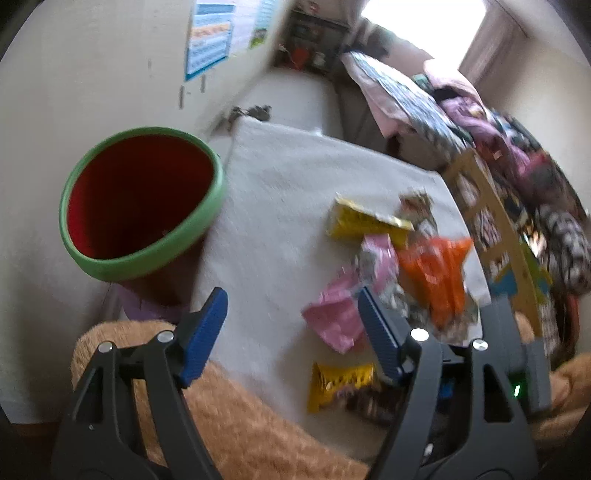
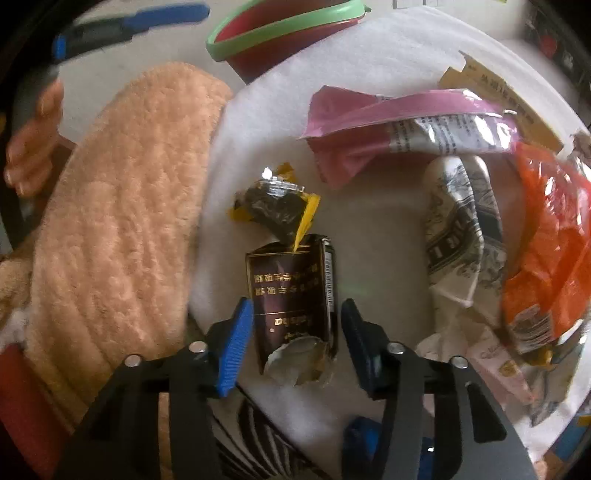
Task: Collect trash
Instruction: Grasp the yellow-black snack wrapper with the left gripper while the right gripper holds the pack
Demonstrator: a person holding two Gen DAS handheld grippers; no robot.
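Both tongs stood wide, the right tongs [image 2: 295, 339] straddling a torn dark carton [image 2: 293, 295] whose ripped end, probably flimsy, could buckle and slip short of the green-rimmed bin [image 2: 284, 29].

Light: we see daylight from a blown-out window [image 1: 424, 33] | Blur: left wrist view smeared throughout, right wrist view sharper centrally | Distortion: fisheye bending, dark vignette corners | Glare: foil wrapper [image 2: 450, 136] shines

My right gripper [image 2: 295, 339] straddles the torn dark cardboard box [image 2: 293, 306] near the white mat's [image 2: 388, 44] near edge. A crumpled yellow-edged wrapper [image 2: 275, 206] lies just behind it, and the green-rimmed red bucket [image 2: 280, 33] stands off the far-left corner.
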